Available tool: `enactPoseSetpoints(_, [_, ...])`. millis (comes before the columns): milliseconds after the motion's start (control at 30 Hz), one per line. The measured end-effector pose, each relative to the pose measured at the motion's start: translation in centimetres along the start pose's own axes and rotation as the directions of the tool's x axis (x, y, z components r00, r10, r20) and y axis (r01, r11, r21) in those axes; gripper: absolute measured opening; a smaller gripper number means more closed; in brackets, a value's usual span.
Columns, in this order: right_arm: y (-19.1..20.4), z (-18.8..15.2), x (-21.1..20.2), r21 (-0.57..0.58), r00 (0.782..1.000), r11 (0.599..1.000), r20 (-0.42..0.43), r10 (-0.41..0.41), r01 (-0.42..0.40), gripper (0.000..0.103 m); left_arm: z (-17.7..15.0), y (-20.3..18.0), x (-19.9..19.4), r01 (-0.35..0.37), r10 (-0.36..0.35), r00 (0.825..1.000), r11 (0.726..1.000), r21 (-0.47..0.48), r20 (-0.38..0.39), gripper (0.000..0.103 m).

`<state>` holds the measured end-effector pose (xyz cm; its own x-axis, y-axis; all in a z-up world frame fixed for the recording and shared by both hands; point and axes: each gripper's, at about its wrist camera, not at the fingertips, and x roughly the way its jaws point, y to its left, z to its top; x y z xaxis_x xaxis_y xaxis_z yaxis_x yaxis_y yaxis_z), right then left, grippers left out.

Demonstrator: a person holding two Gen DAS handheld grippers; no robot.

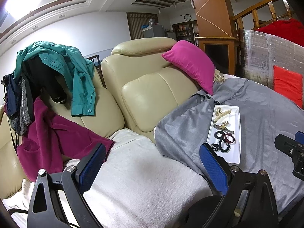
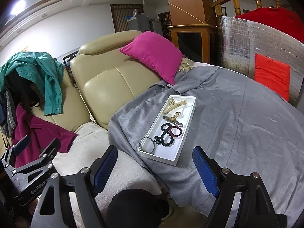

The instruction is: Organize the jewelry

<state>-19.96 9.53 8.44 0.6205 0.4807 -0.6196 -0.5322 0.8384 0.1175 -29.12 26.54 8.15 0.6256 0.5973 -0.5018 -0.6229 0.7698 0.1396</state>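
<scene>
A white tray [image 2: 187, 112] [image 1: 238, 131] lies on a grey cloth. It holds a beige claw clip [image 2: 173, 104] [image 1: 222, 114], a gold barrette [image 2: 173, 120], a maroon hair tie [image 2: 175, 131] [image 1: 229, 138], black hair ties [image 2: 165, 139] [image 1: 221, 146] and a thin ring bangle [image 2: 147, 144]. My right gripper [image 2: 154, 167] is open and empty just in front of the tray. My left gripper [image 1: 153, 165] is open and empty over the white towel, left of the tray.
A grey cloth [image 2: 237, 125] covers the seat on the right; a white towel [image 1: 133, 171] lies on the left. Beige sofa backs [image 1: 152, 95] carry a pink pillow [image 2: 153, 55] and piled clothes [image 1: 57, 72]. A silver foil panel [image 2: 237, 43] with a red cushion [image 2: 271, 76] stands behind.
</scene>
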Motion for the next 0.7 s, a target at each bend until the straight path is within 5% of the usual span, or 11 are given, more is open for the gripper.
enactPoseSetpoints(700, [-1.2, 0.7, 4.0, -0.009, 0.999, 1.0, -0.048, -0.011, 0.01, 0.084, 0.4, -1.2, 4.0, -0.013, 0.013, 0.998, 1.0, 0.005, -0.053, 0.098])
